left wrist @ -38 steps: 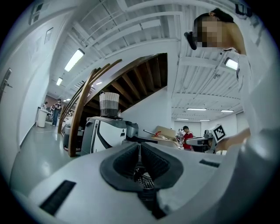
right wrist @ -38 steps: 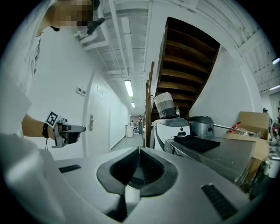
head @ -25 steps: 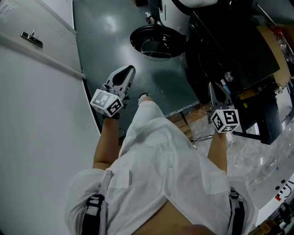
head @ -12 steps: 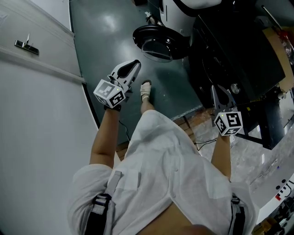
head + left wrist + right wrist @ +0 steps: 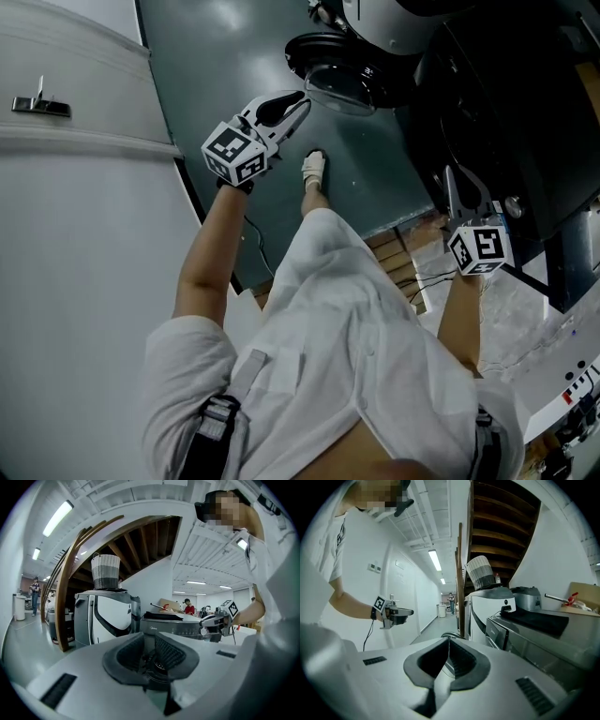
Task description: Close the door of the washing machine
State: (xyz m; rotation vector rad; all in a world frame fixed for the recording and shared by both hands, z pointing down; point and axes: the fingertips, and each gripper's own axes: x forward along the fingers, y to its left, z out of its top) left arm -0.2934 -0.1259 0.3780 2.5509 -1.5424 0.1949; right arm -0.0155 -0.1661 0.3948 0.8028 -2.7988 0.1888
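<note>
The washing machine (image 5: 487,103) is a dark body at the head view's upper right. Its round glass door (image 5: 333,80) swings open over the floor. My left gripper (image 5: 286,105) hovers just left of the door's rim, apart from it. Its jaws are opening a little with nothing between them (image 5: 151,643). My right gripper (image 5: 457,187) is beside the machine's front, near a round knob (image 5: 511,206), and its pads meet on nothing (image 5: 449,641). Each gripper shows in the other's view: the right gripper (image 5: 213,619) and the left gripper (image 5: 399,612).
A white wall with a metal handle (image 5: 37,101) runs down the left. The person's sandalled foot (image 5: 314,169) stands on the dark green floor (image 5: 225,56) below the door. A white appliance (image 5: 105,616) carries a woven basket (image 5: 105,571). Cables lie on a wooden pallet (image 5: 403,258).
Both grippers moved up the head view toward the machine, the left one up to the open door. The person stepped forward, so a foot came into view. The left jaws parted slightly.
</note>
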